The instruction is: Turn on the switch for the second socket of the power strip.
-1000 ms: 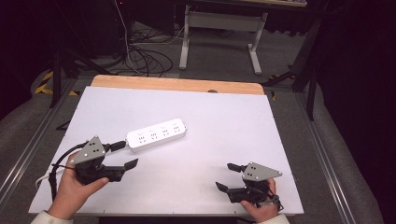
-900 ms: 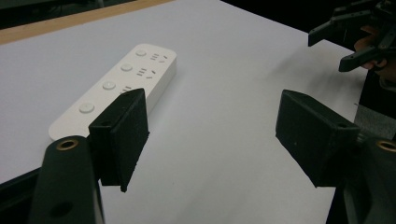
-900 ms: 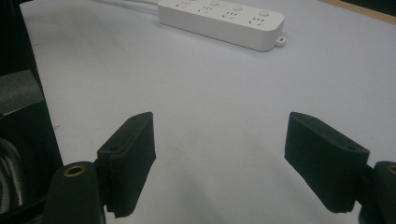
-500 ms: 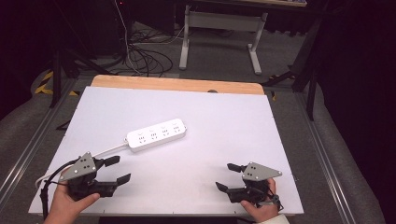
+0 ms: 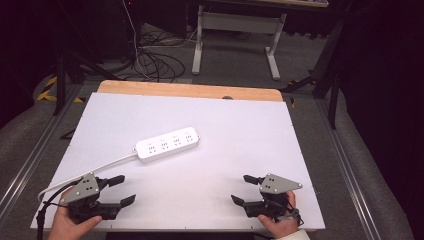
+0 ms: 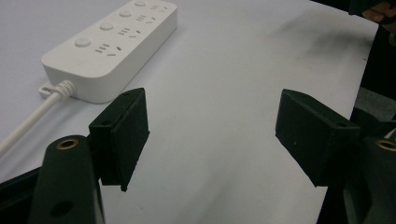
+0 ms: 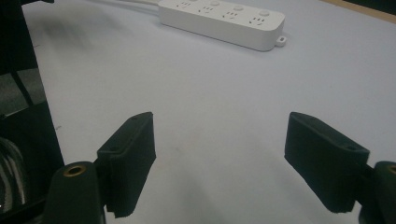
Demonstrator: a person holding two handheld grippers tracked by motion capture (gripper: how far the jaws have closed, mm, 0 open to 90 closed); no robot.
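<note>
Across the whole surface (image 5: 240,150) lies a matte white sheet, flat and rectangular, with a strip of pale wood along its far edge. Near its middle rests the power strip (image 5: 167,143), a glossy white bar with rounded ends, four socket rows and a thick white cord (image 5: 85,172) trailing toward the left hand-held gripper (image 5: 122,189). That one and the right hand-held gripper (image 5: 245,189) both sit at the near edge, black jaws spread wide, holding nothing.

Dark room; grey floor (image 5: 310,65); cables (image 5: 150,60); white metal stand (image 5: 235,22) behind table (image 5: 240,130).
</note>
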